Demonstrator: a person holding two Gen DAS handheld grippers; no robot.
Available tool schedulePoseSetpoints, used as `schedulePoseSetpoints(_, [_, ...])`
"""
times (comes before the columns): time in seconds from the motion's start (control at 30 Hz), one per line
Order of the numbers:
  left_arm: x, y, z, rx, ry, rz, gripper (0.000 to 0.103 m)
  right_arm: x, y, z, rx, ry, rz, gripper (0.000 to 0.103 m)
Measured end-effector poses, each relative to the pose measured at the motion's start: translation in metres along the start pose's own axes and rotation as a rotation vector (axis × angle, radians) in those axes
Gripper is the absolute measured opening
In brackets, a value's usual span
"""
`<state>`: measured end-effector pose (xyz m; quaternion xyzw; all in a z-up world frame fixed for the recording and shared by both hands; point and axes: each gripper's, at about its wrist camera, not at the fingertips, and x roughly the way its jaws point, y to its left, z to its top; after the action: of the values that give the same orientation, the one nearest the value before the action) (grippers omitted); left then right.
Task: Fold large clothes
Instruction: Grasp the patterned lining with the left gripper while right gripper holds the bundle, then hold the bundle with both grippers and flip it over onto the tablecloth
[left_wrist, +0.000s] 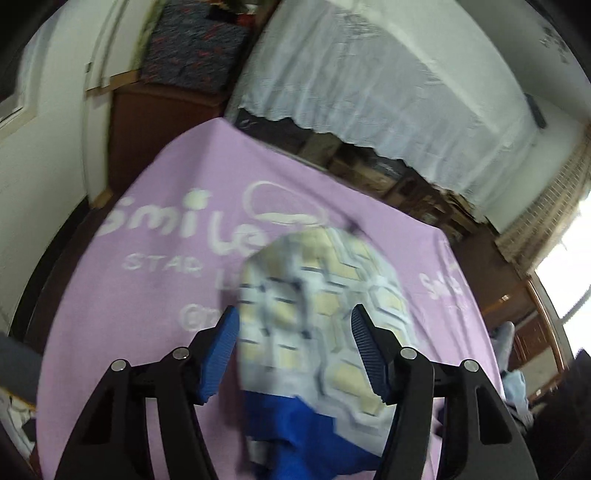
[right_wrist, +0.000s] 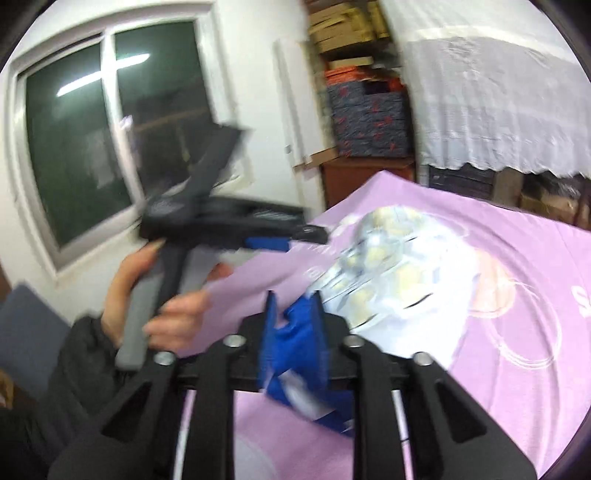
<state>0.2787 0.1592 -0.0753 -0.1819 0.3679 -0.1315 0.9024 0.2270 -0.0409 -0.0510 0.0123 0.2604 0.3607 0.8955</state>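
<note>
A garment with a pale blue and cream hexagon print and a solid blue part (left_wrist: 317, 317) lies bunched on a lilac printed cloth (left_wrist: 155, 280) that covers the table. My left gripper (left_wrist: 293, 325) is open, its blue pads apart on either side of the garment and above it. In the right wrist view my right gripper (right_wrist: 293, 306) is shut on the blue part of the garment (right_wrist: 295, 343), and the printed part (right_wrist: 384, 266) spreads out beyond it. The left gripper (right_wrist: 295, 238) shows there at the left, held in a hand.
A white lace-covered shelf unit (left_wrist: 369, 74) stands behind the table, with a patterned box (left_wrist: 192, 48) on a brown cabinet (left_wrist: 147, 122). A dark window (right_wrist: 92, 136) is on the left wall. The table edge falls away at the left and far sides.
</note>
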Motion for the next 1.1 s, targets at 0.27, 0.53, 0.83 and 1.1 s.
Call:
schedulePoseSetpoints(0.27, [0.056,-0.017,-0.014,0.045,0.159,0.016,0.063,0.037,-0.056,0.029,0.108,0.087,-0.154,0.006])
schedulePoseSetpoints(0.53, [0.09,-0.026,-0.027,0.099,0.231,0.13,0.066,0.078,-0.096,-0.012,0.189,0.199,-0.145,0.0])
schedulePoseSetpoints(0.83, [0.08,-0.019,-0.021,0.058,0.227,0.101,0.065,0.078,-0.104,-0.01,0.251,0.216,-0.085,0.0])
schedulePoseSetpoints(1.1, [0.025,0.02,-0.011,-0.082,0.152,-0.024,0.077,0.039,-0.133,0.008,0.407,0.14,0.025,0.046])
